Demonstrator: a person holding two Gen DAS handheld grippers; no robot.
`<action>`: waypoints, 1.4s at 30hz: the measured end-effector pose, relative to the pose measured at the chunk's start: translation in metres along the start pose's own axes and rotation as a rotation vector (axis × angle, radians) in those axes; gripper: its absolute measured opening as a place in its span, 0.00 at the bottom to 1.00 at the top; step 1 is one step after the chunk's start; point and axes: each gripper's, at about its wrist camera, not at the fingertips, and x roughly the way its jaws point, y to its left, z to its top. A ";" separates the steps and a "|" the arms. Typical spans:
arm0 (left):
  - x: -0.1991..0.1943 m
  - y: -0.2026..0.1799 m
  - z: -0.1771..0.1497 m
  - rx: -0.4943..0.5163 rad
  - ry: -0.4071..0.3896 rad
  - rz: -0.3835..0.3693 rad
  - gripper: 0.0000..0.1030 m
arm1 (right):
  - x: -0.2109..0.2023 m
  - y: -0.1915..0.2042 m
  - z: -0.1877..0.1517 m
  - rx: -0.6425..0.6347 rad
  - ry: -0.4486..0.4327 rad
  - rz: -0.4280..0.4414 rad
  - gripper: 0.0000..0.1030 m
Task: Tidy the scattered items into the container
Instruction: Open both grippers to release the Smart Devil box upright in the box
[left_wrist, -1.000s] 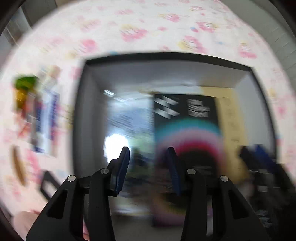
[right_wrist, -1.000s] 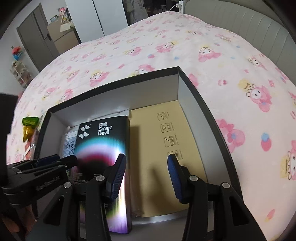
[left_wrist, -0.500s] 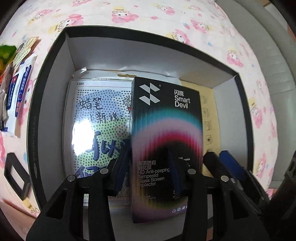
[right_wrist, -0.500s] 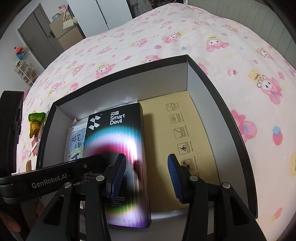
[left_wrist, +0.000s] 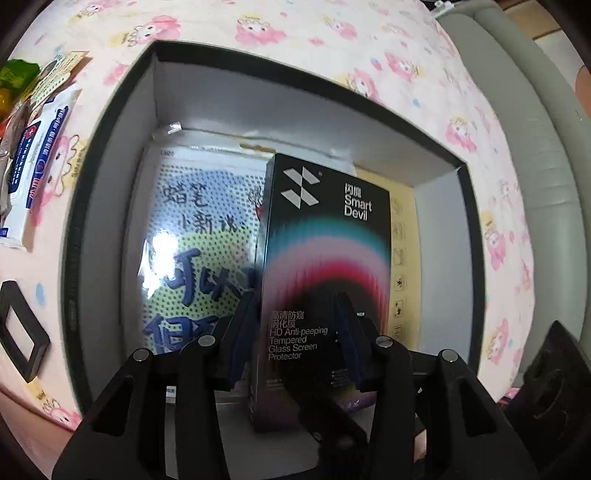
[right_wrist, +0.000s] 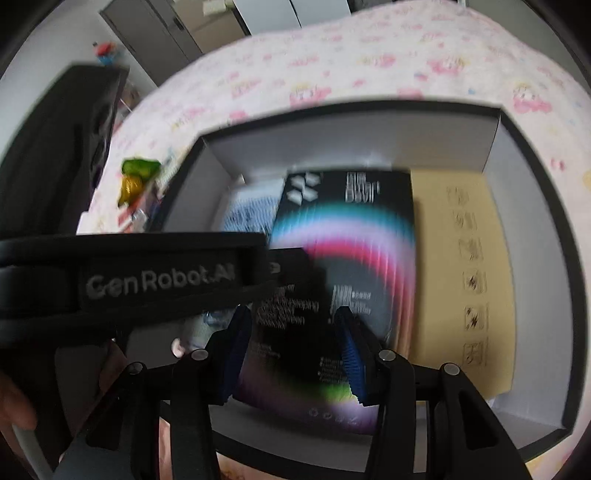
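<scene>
Left gripper (left_wrist: 295, 328) spread, straddling black box (left_wrist: 328, 258) in container (left_wrist: 110, 155); box long axis toward 12 o'clock. Right gripper (right_wrist: 293, 343) spread, equally near.

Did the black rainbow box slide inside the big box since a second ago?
No. In the right wrist view the rainbow box lies as before, between the tan card and the patterned packet. Only the cameras shifted.
</scene>
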 end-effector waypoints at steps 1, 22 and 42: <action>0.001 -0.004 0.000 0.004 0.006 -0.002 0.42 | 0.002 0.001 -0.001 -0.005 0.004 -0.015 0.42; -0.020 -0.014 0.009 0.092 -0.044 0.049 0.44 | -0.001 -0.044 -0.003 0.194 -0.033 -0.083 0.43; 0.004 -0.016 0.009 0.182 0.057 0.085 0.40 | -0.015 -0.057 0.009 0.203 -0.084 -0.271 0.43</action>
